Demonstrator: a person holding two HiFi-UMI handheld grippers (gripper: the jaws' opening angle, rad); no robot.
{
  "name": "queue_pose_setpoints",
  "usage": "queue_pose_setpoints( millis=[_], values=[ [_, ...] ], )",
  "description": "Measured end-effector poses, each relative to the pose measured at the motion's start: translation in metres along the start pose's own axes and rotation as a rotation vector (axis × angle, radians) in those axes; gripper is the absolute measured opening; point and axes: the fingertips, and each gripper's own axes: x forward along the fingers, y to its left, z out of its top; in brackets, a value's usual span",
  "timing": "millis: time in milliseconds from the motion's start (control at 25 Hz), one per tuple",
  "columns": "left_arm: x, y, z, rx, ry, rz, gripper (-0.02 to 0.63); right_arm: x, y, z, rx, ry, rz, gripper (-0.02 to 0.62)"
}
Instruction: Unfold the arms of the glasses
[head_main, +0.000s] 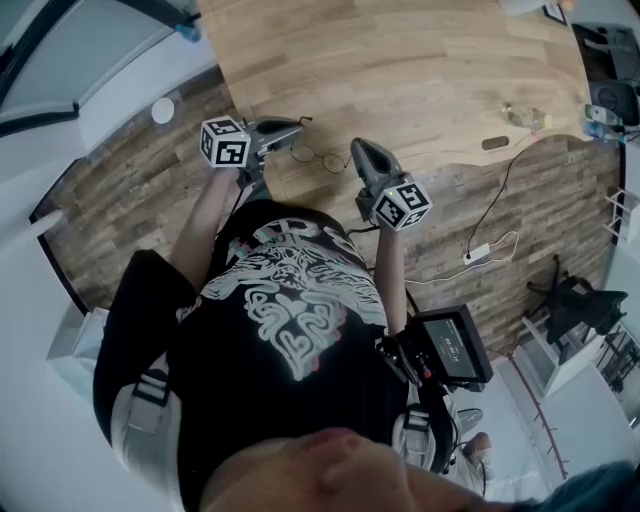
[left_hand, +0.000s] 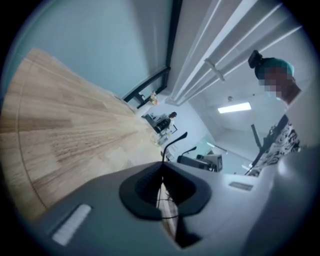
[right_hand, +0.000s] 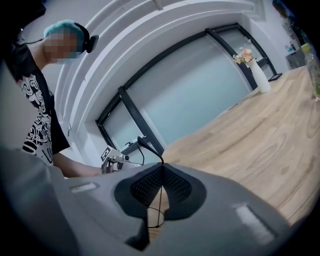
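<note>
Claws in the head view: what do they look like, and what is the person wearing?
The left claw and right claw are grey wedge-shaped bodies, each carrying a white cube with black square markers. Their pads are black and textured. The person wears a short-sleeved black T-shirt with a pale print.

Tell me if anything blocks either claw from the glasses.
Nothing visible does. The left claw and the right claw are each shut on a thin arm of the glasses, which span the gap between them.
</note>
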Motion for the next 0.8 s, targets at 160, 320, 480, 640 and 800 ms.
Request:
queue_pose_setpoints(
  millis=[160,320,480,640,800],
  values=[
    [-0.002,-0.004,-0.001,-0.009,-0.008,-0.006,-0.011,-0.003,0.000,0.000,0.016,-0.013,-0.013,-0.002],
    [-0.003,-0.005,-0.006,-0.017,-0.007,-0.005,-0.011,-0.003,-0.001,-0.007,0.041,-0.007,-0.031,-0.002],
    [-0.002,-0.002,-0.011,-0.027,-0.003,0.000,-0.011,-0.003,-0.002,-0.012,0.042,0.006,-0.045,-0.002],
    [0.004,0.000,-0.011,-0.033,0.003,0.001,-0.011,-0.004,-0.007,-0.011,0.046,0.009,-0.056,-0.002],
    [0.006,0.003,-0.011,-0.036,0.008,0.013,-0.011,-0.005,-0.010,-0.013,0.052,0.007,-0.066,-0.002]
  ],
)
